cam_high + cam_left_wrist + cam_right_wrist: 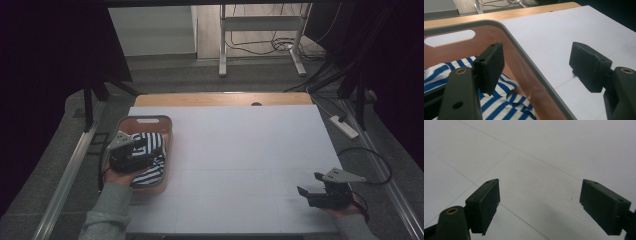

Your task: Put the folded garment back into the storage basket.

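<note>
Currently left claw [536,66] hangs released, straddling the basket [529,50] rim above the striped cloth [504,105]; right claw [540,206] released over bare bench [240,150]. Next, probably: dip, pinch cloth.

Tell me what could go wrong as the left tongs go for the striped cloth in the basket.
1. The left tongs stand open astride the basket wall, one jaw inside and one over the table. Closing here would likely pinch the rim, not the striped cloth.
2. The cloth lies bunched, so a grab may catch only one fold and drag the rest.
3. The right tongs sit far off, so a pull could tip the basket.
</note>
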